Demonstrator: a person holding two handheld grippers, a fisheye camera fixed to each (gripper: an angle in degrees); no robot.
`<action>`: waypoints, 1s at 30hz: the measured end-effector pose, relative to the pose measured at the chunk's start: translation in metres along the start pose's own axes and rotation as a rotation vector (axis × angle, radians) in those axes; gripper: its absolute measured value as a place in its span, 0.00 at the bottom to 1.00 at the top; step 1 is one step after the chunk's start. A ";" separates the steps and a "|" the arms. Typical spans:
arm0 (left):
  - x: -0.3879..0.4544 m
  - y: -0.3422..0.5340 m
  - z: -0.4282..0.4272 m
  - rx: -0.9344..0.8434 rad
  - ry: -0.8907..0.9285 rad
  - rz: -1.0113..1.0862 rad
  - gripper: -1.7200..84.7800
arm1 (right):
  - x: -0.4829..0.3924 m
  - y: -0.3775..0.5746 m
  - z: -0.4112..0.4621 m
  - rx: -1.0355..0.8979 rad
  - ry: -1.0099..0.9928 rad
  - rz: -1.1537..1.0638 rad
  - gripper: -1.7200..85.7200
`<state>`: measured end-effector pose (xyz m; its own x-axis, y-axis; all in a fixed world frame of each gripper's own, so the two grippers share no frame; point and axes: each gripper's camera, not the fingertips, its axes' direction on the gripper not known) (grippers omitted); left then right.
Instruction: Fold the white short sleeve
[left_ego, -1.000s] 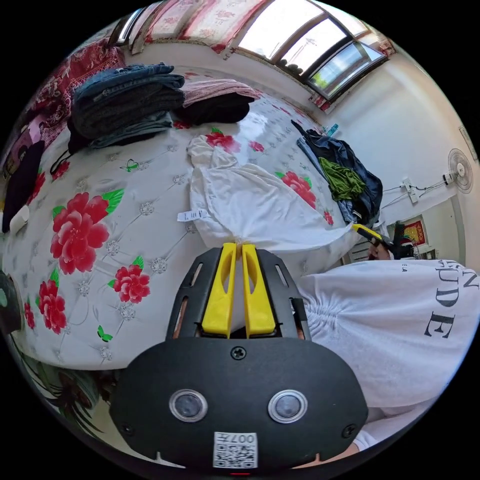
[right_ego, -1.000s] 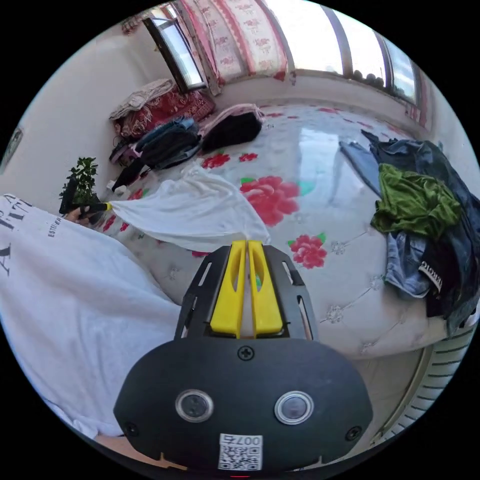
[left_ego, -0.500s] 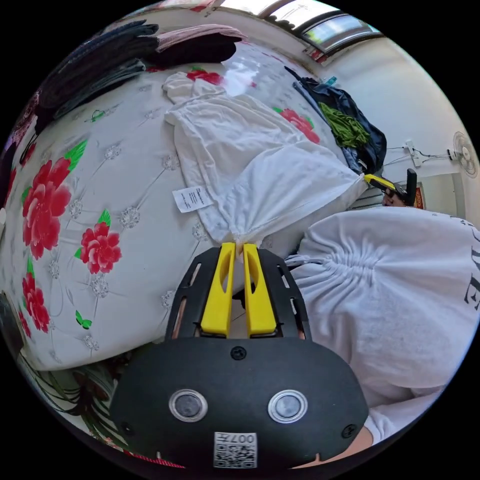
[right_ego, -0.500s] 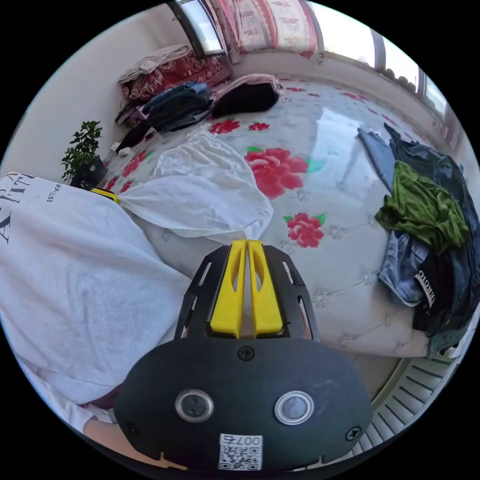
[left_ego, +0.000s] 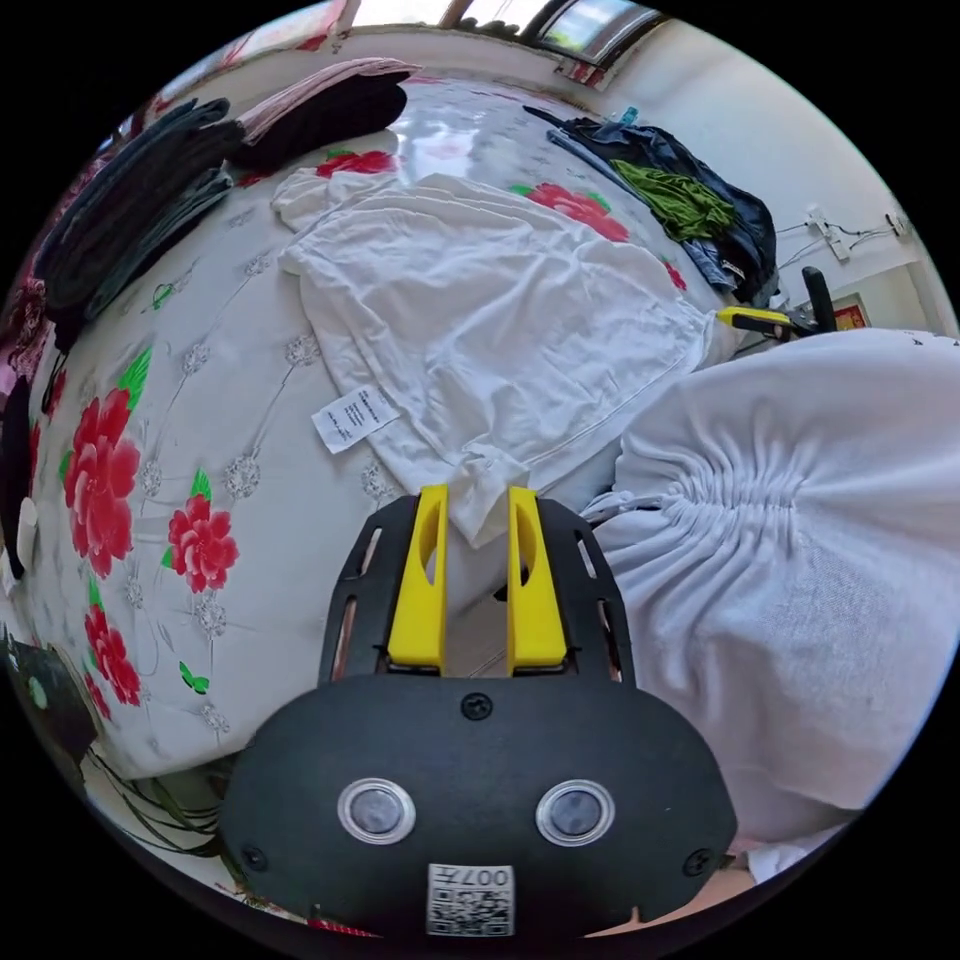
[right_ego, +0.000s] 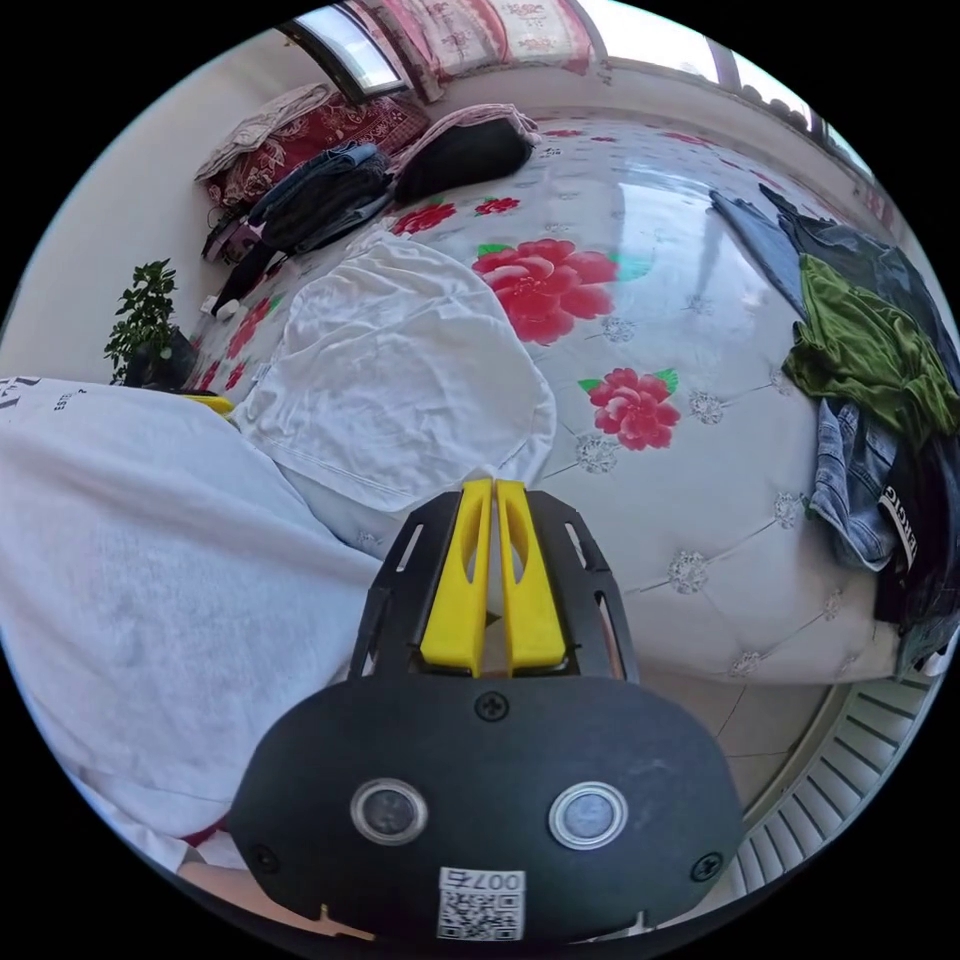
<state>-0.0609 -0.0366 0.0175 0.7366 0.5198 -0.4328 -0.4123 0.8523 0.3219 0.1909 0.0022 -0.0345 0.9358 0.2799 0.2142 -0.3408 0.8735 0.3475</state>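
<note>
Jaws of the left gripper (left_ego: 476, 500) are seen parted in the left gripper view, with a corner of the white short sleeve (left_ego: 490, 300) lying loose between them, unpinched, and a white care tag (left_ego: 354, 417) is shown at the garment's edge on the flowered bed cover (left_ego: 150, 480). Spread flat near the bed's front edge, the garment is also seen in the right gripper view (right_ego: 400, 370), where the right gripper (right_ego: 493, 492) is closed on its hem corner, and a heap of green and denim clothes (right_ego: 870, 380) and a potted plant (right_ego: 145, 315) are shown.
</note>
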 end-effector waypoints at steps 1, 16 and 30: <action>0.004 -0.002 0.003 -0.006 -0.014 0.009 0.12 | -0.003 0.000 0.000 -0.001 -0.002 -0.001 0.02; -0.034 -0.064 -0.163 0.469 0.142 -0.251 0.01 | -0.017 -0.048 -0.154 0.308 -0.022 -0.093 0.02; 0.123 0.004 -0.559 1.291 -0.143 0.042 0.01 | -0.171 -0.028 -0.527 1.102 0.138 -0.552 0.02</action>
<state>-0.2721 0.0633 -0.5052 0.8191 0.4657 -0.3349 0.3155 0.1218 0.9411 0.0875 0.1396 -0.5616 0.9570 0.0790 -0.2792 0.2704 0.1064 0.9569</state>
